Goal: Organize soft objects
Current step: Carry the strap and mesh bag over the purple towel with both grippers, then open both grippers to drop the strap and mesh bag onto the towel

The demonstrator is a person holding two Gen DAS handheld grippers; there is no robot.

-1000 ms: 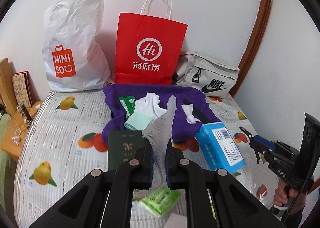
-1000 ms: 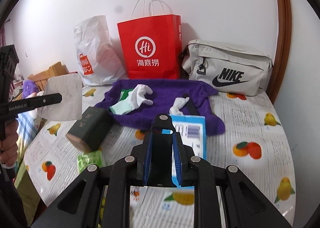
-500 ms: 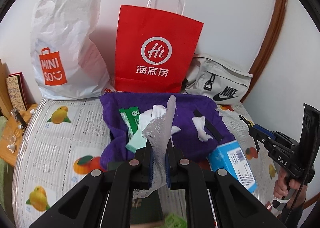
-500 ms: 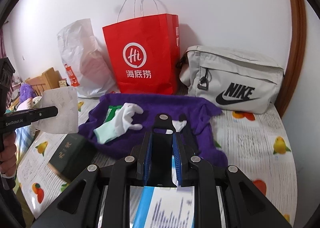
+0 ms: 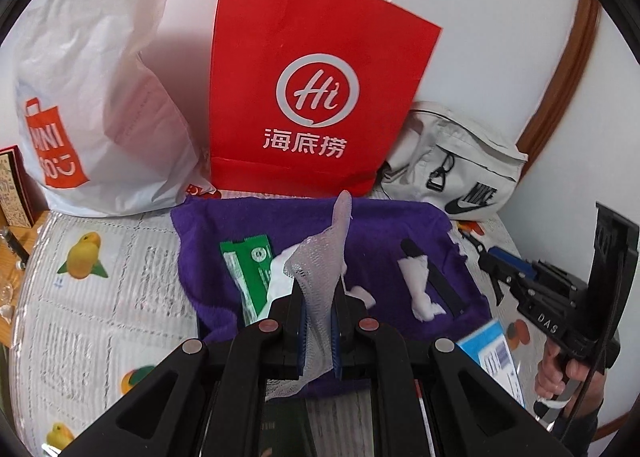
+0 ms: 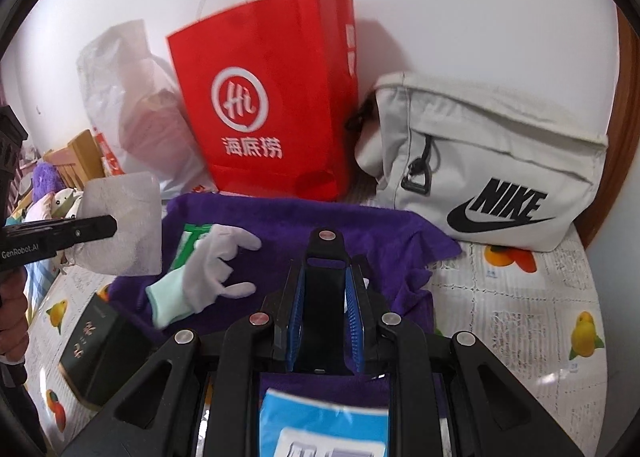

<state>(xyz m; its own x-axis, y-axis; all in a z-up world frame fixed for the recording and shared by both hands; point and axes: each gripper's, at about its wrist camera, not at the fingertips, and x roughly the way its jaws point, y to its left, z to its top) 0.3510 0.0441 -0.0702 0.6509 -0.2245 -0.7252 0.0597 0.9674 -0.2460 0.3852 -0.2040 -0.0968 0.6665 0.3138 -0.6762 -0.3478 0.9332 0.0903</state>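
Left wrist view: my left tool (image 5: 319, 307) is clamped on a white mesh cloth (image 5: 320, 269), held above the purple towel (image 5: 384, 233)

My right tool (image 6: 325, 297) looks clenched on a flat black piece; I'd carry the cloth level toward the red bag (image 5: 320, 93), clear of the glove (image 6: 208, 269)

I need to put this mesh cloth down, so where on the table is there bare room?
Bare tablecloth lies left of the purple towel, in front of the Miniso bag. More lies right of the towel, in front of the Nike bag. The towel is crowded: white glove, green packet, white scrap.
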